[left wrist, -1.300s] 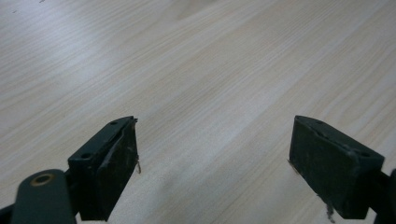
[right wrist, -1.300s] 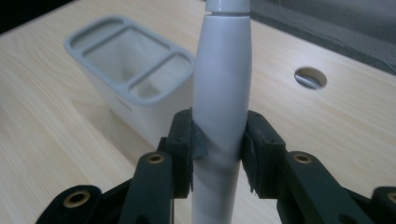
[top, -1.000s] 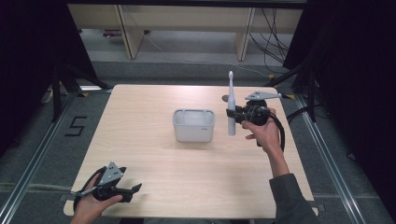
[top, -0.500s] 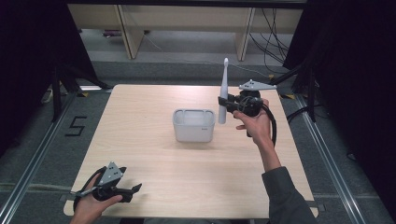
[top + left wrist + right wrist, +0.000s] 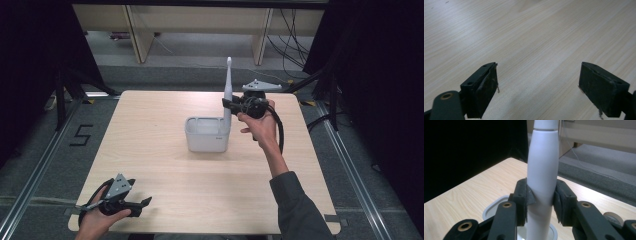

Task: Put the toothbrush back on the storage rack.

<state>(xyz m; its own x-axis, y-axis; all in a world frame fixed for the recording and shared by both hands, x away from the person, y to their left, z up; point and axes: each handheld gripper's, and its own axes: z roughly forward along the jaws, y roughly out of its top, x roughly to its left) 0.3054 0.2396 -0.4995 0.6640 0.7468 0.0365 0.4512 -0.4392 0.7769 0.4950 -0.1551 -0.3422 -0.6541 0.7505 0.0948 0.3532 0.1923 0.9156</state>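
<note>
Clearly the risk sits with the toothbrush (image 5: 227,90): the right gripper (image 5: 229,105) clamps its handle upright just over the holder's (image 5: 207,135) right rim. If it comes down off-centre, the base could catch the rim and tip or shove the light holder — or the smooth handle could slide in the pads (image 5: 530,197). The holder looks empty inside, as far as can be seen. The left gripper (image 5: 145,202) rests at the table's (image 5: 165,165) near corner, jaws apart, holding nothing.

A pale wooden table (image 5: 165,165) stands on grey floor (image 5: 45,165), shelving (image 5: 195,25) behind it.
</note>
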